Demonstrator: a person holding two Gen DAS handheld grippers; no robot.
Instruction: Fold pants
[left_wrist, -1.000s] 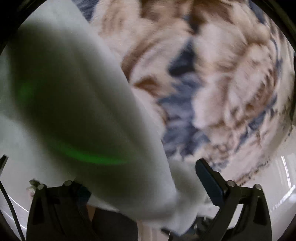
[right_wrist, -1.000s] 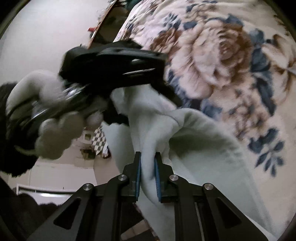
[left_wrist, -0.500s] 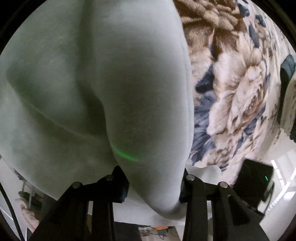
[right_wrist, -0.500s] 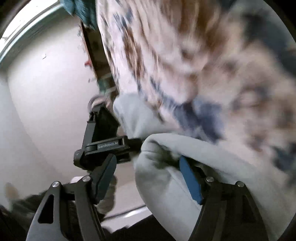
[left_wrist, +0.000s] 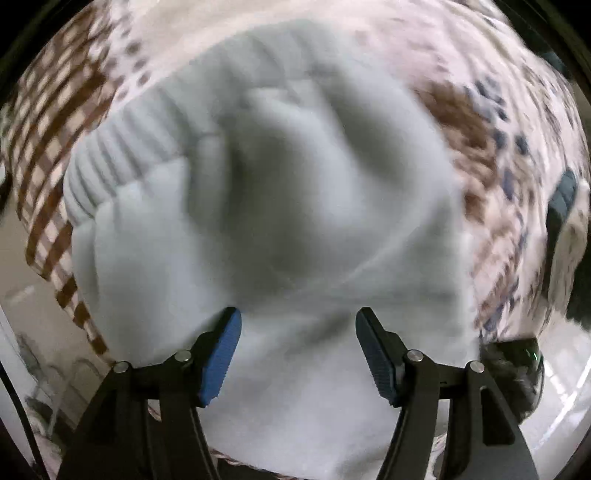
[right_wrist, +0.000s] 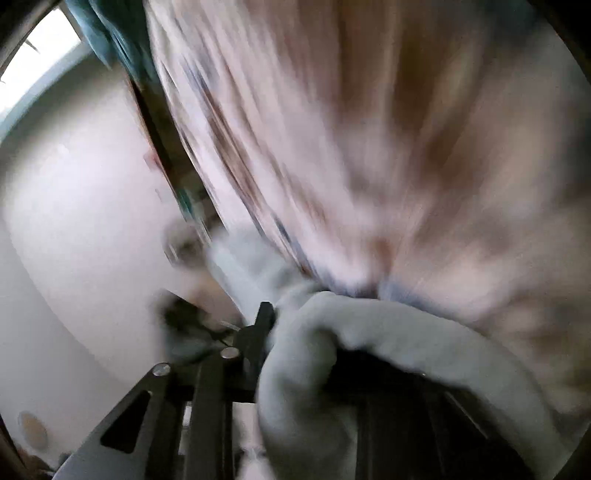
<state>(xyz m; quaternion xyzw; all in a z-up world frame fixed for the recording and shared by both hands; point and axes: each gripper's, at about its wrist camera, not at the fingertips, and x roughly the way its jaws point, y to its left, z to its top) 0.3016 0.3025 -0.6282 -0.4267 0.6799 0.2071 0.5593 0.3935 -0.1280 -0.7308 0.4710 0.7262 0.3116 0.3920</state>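
Observation:
The pale grey-green fleece pants (left_wrist: 295, 192) lie bunched on the floral blanket (left_wrist: 509, 122), ribbed waistband (left_wrist: 114, 147) at the left. My left gripper (left_wrist: 298, 350) is open just above the pants, its blue pads (left_wrist: 221, 354) wide apart with nothing between them. In the blurred right wrist view a fold of the pants (right_wrist: 369, 339) drapes over my right gripper (right_wrist: 314, 354). Only its left finger (right_wrist: 258, 332) shows; the other is hidden under the fabric.
A brown checked cloth (left_wrist: 55, 147) lies at the left edge of the bed. A dark object (left_wrist: 561, 206) sits at the right. A white wall (right_wrist: 74, 229) and a dark bed edge (right_wrist: 162, 140) show to the right gripper's left.
My left gripper has let go of the pants and opened wide; the pants now lie on the blanket. The right view has swung fast and blurred, with fabric covering the right fingers.

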